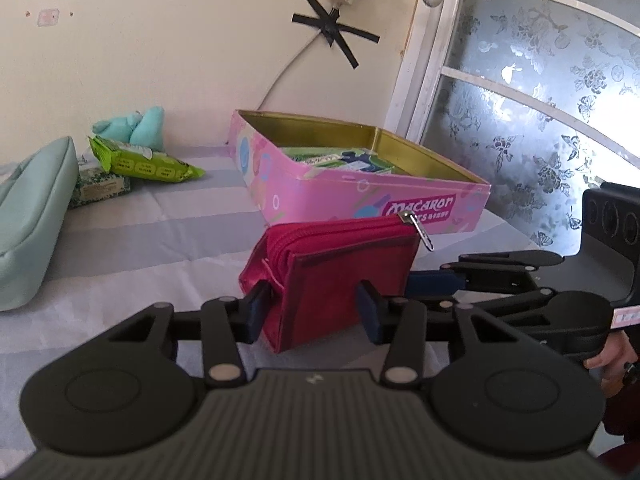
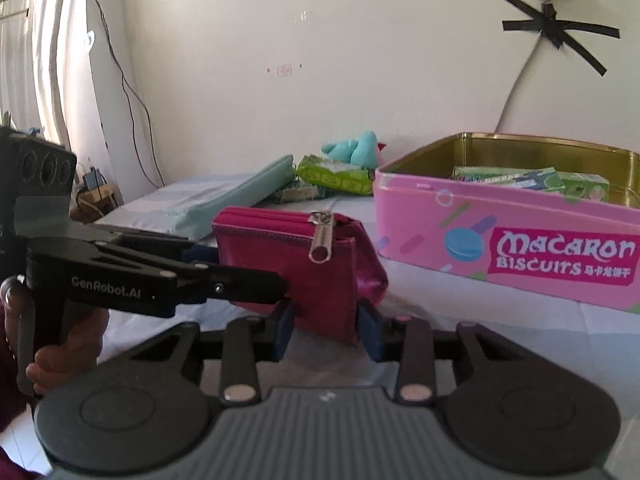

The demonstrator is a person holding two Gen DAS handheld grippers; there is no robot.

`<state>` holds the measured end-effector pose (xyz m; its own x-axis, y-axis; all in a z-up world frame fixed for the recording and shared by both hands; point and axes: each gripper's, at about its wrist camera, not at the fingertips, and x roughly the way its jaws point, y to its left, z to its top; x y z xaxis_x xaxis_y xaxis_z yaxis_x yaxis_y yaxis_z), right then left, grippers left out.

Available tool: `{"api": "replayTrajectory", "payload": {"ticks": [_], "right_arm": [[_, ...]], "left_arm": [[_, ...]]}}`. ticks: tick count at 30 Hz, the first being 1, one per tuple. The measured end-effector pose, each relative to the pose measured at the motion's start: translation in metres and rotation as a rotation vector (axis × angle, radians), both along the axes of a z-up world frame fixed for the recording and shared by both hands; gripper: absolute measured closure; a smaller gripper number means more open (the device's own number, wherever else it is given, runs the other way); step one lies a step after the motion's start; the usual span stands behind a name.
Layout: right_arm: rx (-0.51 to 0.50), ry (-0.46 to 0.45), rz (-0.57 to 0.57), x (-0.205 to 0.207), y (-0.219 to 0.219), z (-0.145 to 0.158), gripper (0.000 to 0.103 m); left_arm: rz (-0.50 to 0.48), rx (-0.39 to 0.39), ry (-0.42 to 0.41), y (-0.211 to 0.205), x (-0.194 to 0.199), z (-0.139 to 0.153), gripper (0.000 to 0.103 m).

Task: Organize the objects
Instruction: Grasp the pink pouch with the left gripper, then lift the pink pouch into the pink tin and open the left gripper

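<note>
A magenta zip wallet [image 1: 340, 272] stands on edge on the pale striped cloth [image 1: 160, 240], just in front of an open pink Macaron biscuit tin [image 1: 360, 188]. My left gripper [image 1: 313, 312] is shut on the wallet's near lower part, one pad on each face. From the right, the right gripper [image 1: 436, 292] meets the wallet's zipper end. In the right wrist view the right gripper [image 2: 326, 330] is shut on the wallet [image 2: 316, 272] at its lower corner, and the tin [image 2: 440, 220] lies to the right. Green packets [image 2: 532, 180] lie inside the tin.
A mint pouch [image 1: 32, 216], a green wipes pack [image 1: 144, 162], a small patterned box [image 1: 102, 188] and a teal plush toy [image 1: 136, 126] lie at the back left by the wall. A frosted window [image 1: 540, 120] stands at the right. A hand [image 2: 64, 344] holds the left gripper's handle.
</note>
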<state>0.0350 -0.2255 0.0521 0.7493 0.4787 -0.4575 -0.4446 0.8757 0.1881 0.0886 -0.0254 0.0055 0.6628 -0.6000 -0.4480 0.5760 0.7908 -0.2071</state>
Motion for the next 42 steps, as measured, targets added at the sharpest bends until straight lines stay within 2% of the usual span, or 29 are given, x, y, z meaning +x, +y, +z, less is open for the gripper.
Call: {"api": "replayTrajectory", "payload": {"ticks": [11,25,36,42], "right_arm": [[0.001,-0.101,-0.009,-0.029,0.004,0.018,0.071],[0.013,-0.153,-0.033,-0.042,0.0,0.027,0.071],[0.03,-0.232,-0.147,-0.023,-0.039,0.041,0.071],[0.023,-0.275,-0.267,0.016,-0.065,0.045,0.071]], "left_arm": [[0.017,-0.028,-0.056,0.004,-0.027,0.018,0.054],[0.015,-0.024,-0.101,-0.001,-0.038,0.029,0.054],[-0.056,0.029,-0.182,-0.05,-0.005,0.054,0.054],[-0.082,0.065,-0.214,-0.096,0.036,0.066,0.053]]}}
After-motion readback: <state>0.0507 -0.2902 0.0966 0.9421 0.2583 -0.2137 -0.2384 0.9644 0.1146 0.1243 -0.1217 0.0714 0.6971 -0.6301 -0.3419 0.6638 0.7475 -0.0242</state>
